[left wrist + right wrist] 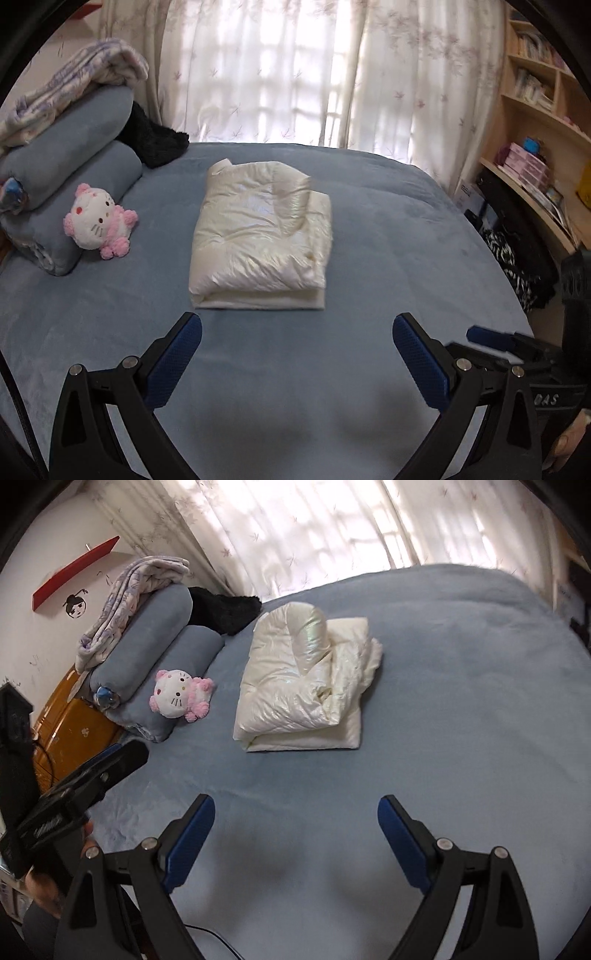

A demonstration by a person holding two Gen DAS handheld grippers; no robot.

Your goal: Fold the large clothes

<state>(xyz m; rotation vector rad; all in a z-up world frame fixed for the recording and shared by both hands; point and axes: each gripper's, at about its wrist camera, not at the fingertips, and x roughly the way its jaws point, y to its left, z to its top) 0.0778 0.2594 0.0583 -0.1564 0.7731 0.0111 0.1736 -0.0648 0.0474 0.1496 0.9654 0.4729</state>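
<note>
A cream, shiny padded jacket (260, 236) lies folded into a thick rectangle in the middle of the blue bed (369, 229); the right wrist view shows it too (303, 686), with one puffy layer bulging on top. My left gripper (297, 332) hangs open above the bed, well short of the jacket's near edge, with nothing between its blue pads. My right gripper (295, 812) is open too, empty, and also back from the jacket. The right gripper's blue pad (487, 338) shows at the right edge of the left wrist view.
A pink and white plush cat (98, 221) leans on rolled blue pillows (70, 155) at the left, under a patterned blanket (74, 85). A black furry item (155, 140) lies behind. Curtains (295, 74) hang at the back; wooden shelves (535, 122) stand right; a wooden nightstand (70, 720) is left.
</note>
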